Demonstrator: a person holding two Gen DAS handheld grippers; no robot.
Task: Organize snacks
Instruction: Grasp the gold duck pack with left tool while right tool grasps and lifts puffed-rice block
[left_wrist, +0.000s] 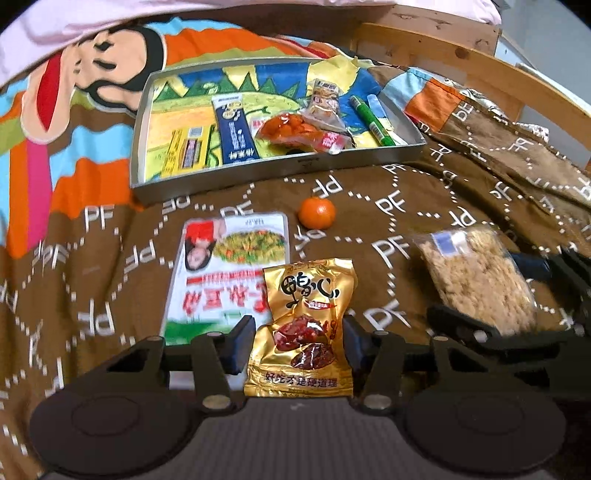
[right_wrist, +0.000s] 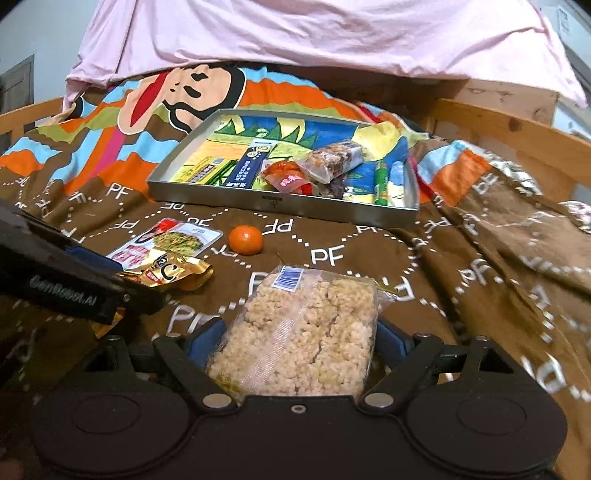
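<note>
Left gripper (left_wrist: 299, 343) pinches the slick, light gold pouch (left_wrist: 301, 328) mid-body; right gripper (right_wrist: 295, 341) clamps the brittle rice cake (right_wrist: 295, 332) — squeeze gently, by its edges.

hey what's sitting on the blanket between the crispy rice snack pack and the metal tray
Only the mandarin orange lies on the blanket between the rice snack pack and the tray, clearest in the right wrist view.

— What sort of place is this?
— A bedroom at home: a cartoon-print quilt (left_wrist: 110, 240) covers a wooden bed frame (right_wrist: 517, 136), with a pink pillow (right_wrist: 314, 37) at twelve o'clock.
</note>
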